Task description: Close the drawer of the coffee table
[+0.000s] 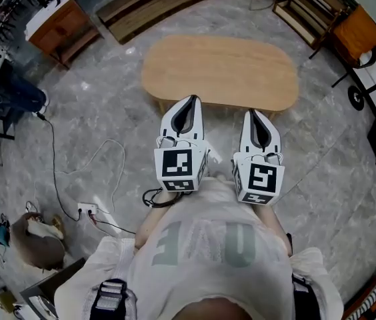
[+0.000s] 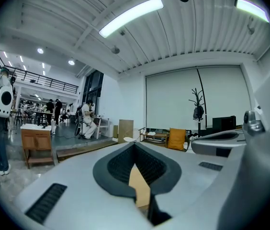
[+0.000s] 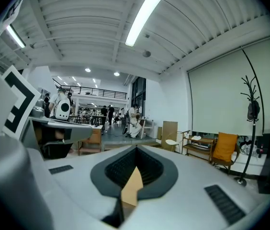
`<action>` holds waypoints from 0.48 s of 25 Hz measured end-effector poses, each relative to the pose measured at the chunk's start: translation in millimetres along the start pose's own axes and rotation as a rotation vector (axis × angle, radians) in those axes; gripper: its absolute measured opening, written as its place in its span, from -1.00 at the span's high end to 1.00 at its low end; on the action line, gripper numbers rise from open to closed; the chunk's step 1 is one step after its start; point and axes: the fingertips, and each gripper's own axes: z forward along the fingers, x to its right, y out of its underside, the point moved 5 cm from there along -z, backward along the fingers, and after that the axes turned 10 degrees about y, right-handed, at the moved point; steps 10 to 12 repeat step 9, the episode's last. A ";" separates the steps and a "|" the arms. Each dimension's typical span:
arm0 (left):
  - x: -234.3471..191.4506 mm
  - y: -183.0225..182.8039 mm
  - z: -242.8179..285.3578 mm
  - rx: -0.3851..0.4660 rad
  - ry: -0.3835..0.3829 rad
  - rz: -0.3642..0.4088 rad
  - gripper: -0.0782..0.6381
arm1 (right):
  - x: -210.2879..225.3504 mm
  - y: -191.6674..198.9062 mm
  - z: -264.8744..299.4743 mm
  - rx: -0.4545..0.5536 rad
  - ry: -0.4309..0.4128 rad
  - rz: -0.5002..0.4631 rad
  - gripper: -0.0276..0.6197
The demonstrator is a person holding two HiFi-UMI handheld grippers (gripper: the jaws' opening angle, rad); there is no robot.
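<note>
The coffee table has an oval light-wood top and stands on the marble floor ahead of me. Its drawer is hidden under the top in the head view. My left gripper points at the table's near edge, left of middle, with its jaws shut and nothing held. My right gripper is alongside it, also shut and empty, its tip by the same edge. In the left gripper view the left gripper's tips meet, and a sliver of light wood shows below them. The right gripper shows the same wood sliver.
A power strip with trailing cables lies on the floor at the left. A wooden cabinet stands at the upper left, long wooden steps behind the table, and an orange chair at the upper right.
</note>
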 end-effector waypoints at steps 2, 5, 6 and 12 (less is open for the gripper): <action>-2.2 0.4 -2.3 0.000 -0.006 -0.001 0.76 | -3.7 1.4 1.7 -0.005 -0.009 -0.001 0.90; -3.6 -0.1 -4.6 -0.002 -0.010 -0.006 0.76 | -7.0 2.5 4.6 -0.018 -0.022 0.007 0.90; -4.3 -0.2 -5.1 -0.002 -0.009 -0.007 0.76 | -8.3 3.0 5.8 -0.022 -0.027 0.010 0.90; -8.0 1.1 -4.9 -0.001 -0.002 -0.015 0.76 | -14.3 5.3 11.1 -0.036 -0.052 0.018 0.90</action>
